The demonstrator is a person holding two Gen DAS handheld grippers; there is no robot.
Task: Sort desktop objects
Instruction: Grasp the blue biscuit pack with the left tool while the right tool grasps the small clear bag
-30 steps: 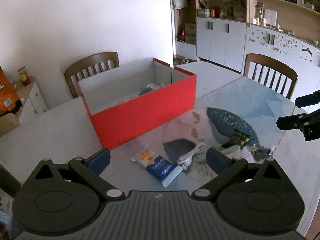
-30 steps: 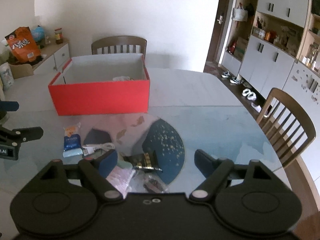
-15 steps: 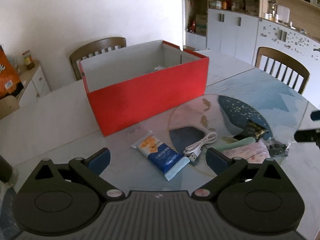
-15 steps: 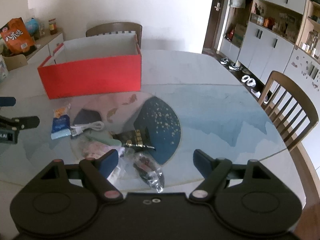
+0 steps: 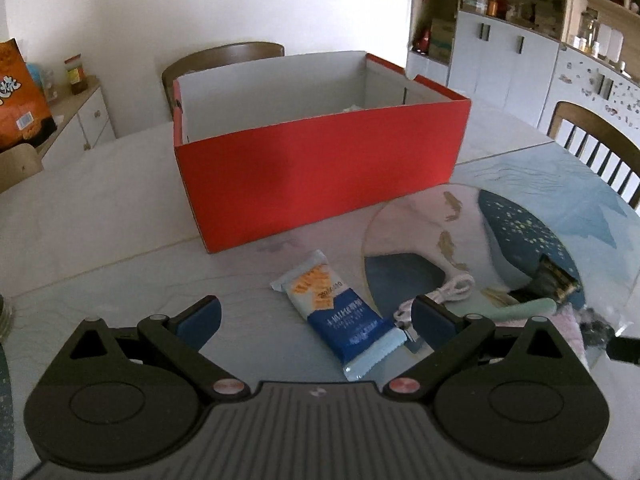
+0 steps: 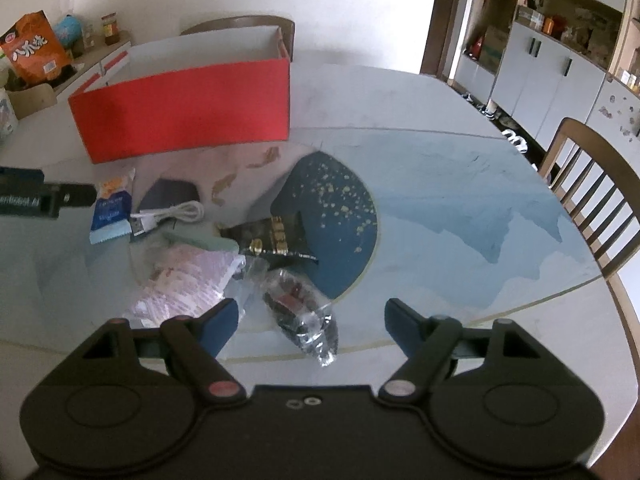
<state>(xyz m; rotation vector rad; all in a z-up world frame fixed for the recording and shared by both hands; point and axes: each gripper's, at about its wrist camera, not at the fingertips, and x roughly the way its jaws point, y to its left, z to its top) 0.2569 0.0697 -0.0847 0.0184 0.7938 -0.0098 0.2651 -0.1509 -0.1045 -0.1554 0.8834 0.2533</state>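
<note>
Lowering of both tongs toward the worktop (image 5: 120, 216) clutter.
Left tongs (image 5: 316, 314) open over the biscuit packet (image 5: 340, 314); right tongs (image 6: 312, 320), narrowed slightly, empty over the clear bag (image 6: 300, 312); nothing grasped yet.

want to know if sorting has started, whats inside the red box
From these low angles the red box shows mostly its bare white inner walls. In the left wrist view a pale scrap peeks over the front wall near the right end. The floor and anything else inside are hidden by that wall.
</note>
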